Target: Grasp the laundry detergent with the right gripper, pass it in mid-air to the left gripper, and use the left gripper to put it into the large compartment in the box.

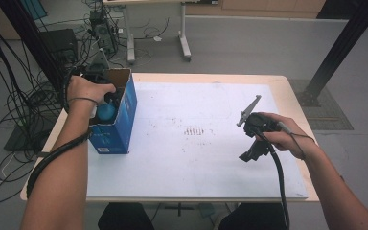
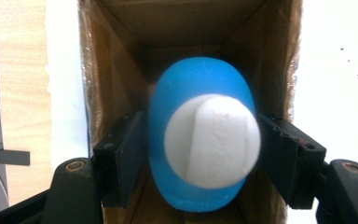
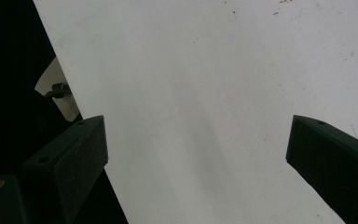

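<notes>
At about 9 o'clock on the counter (image 1: 196,182) stands an open blue cardboard box (image 1: 120,125). The left gripper (image 2: 200,149) reaches into its mouth, fingers (image 2: 121,156) pinching a blue bottle with a white cap (image 2: 200,116) from both sides, the bottle's body inside the box. At about 3 o'clock the right gripper (image 1: 252,147) hovers over the white mat (image 1: 196,158), its fingers (image 3: 81,149) spread wide with nothing between them.
</notes>
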Demonstrator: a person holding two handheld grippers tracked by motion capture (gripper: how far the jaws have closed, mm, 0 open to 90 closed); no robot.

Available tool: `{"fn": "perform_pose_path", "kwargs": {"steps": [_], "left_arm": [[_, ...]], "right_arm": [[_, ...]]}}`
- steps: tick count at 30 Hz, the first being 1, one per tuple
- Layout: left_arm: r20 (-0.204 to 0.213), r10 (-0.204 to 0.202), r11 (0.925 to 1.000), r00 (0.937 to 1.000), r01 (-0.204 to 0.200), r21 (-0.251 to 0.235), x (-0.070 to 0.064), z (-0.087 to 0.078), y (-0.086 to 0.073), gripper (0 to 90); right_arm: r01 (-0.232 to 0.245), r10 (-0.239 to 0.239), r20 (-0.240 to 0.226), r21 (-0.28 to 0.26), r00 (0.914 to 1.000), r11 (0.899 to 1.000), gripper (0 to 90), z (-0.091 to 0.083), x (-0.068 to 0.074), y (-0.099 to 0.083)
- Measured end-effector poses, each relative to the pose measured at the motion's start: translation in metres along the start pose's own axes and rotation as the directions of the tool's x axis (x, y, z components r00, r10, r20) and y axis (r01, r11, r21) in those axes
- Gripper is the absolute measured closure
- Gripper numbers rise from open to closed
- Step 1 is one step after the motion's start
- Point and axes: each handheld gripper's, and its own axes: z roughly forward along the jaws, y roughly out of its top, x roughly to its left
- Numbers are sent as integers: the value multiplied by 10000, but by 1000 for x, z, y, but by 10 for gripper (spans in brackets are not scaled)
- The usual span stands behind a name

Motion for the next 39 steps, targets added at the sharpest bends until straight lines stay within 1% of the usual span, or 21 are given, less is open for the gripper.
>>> {"fn": "perform_pose_path", "kwargs": {"steps": [3,5,11,15,17,20,22,23,24,25,27,30,32,35,37,39], "left_arm": [[-5,10,10000,10000,-10,-65,0,-7,0,340],[92,-4,9999,10000,5,-122,0,-12,0,327],[219,183,9994,9996,-176,-307,-2,-28,0,294],[219,162,9989,9996,-152,-441,-2,-40,-2,242],[145,201,9984,9997,-193,-533,-3,-45,-2,218],[143,227,9979,9996,-217,-611,-5,-54,-2,179],[198,251,9972,9995,-236,-714,-6,-61,-2,146],[296,269,9967,9992,-245,-770,-7,-64,-2,129],[425,315,9962,9986,-279,-826,-8,-68,-2,117],[460,420,9957,9981,-380,-850,-10,-71,-3,110],[359,487,9949,9982,-453,-903,-14,-76,-4,70],[256,634,9923,9977,-602,-1085,-19,-85,-6,44],[234,802,9902,9965,-769,-1166,-23,-90,-7,43],[415,1098,9867,9931,-1038,-1252,-27,-96,-9,43],[394,1272,9847,9911,-1214,-1249,-30,-99,-10,42],[407,1357,9832,9899,-1295,-1286,-32,-101,-10,43]], "right_arm": [[22,-22,23,-40,10000,10000,54,-1,0,0],[46,-46,11,-38,10000,10000,54,-2,0,0],[67,-66,44,-31,10000,10000,54,-2,0,1],[20,-20,29,-40,10000,10000,54,-2,1,1],[88,-88,9,-72,10000,9999,53,-3,1,1],[78,-78,15,-99,10000,9999,53,-4,1,3],[67,-66,38,-115,10000,9999,54,-5,0,3],[81,-80,6,-109,10000,9999,54,-6,0,4],[58,-58,32,-123,10000,9999,54,-6,-1,4],[78,-78,57,-73,10000,9999,54,-6,-1,5],[74,-73,72,-63,9999,10000,54,-6,-1,6],[137,-137,48,-18,9999,9999,54,-5,-2,8],[196,-196,30,40,9998,9998,54,-5,-1,9],[195,-195,26,25,9998,9998,54,-5,-1,11],[188,-188,54,24,9998,9998,54,-5,0,12],[234,-234,55,27,9997,9997,53,-5,0,13]]}}
